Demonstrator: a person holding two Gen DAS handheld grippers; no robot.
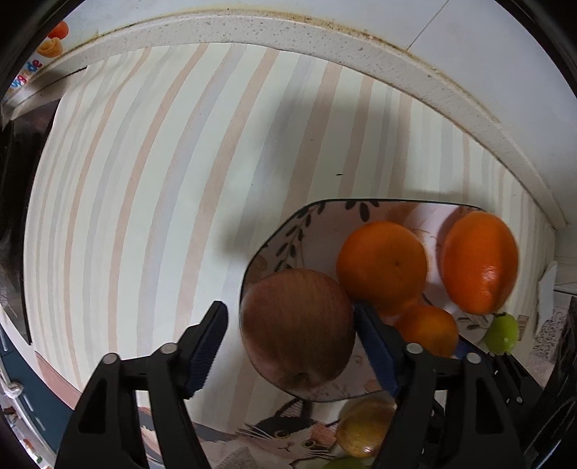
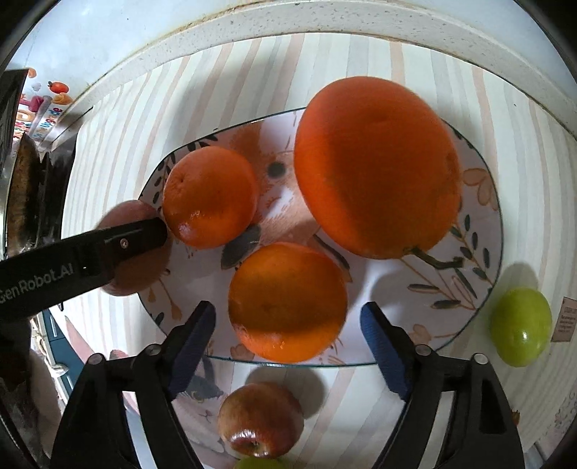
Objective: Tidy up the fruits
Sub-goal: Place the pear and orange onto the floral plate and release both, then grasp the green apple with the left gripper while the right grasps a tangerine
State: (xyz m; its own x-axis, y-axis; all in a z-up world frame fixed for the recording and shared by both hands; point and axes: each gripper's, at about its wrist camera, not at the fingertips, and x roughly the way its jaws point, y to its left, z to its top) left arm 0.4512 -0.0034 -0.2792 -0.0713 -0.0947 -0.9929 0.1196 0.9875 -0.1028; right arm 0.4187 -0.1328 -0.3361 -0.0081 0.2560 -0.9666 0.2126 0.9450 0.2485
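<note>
A floral plate (image 2: pixel 479 202) holds three oranges: a large one (image 2: pixel 375 166), a middle one (image 2: pixel 211 196) and a near one (image 2: pixel 288 301). My right gripper (image 2: pixel 288 346) is open, its fingers on either side of the near orange. My left gripper (image 1: pixel 288 346) is open around a red apple (image 1: pixel 297 326) at the plate's left rim (image 1: pixel 274 238); its right pad touches the apple and the left pad stands clear. That apple (image 2: pixel 135 249) and left finger (image 2: pixel 119 249) show in the right wrist view. The oranges (image 1: pixel 382 265) also show in the left wrist view.
Off the plate lie a green fruit (image 2: pixel 521 326), a red apple (image 2: pixel 259 420) and another green fruit (image 2: pixel 259 463) near the front. A yellowish apple (image 1: pixel 366 425) lies on a cat-print mat (image 1: pixel 288 438). A striped cloth (image 1: pixel 144 216) covers the counter, with a raised stone edge (image 1: pixel 288 34) behind.
</note>
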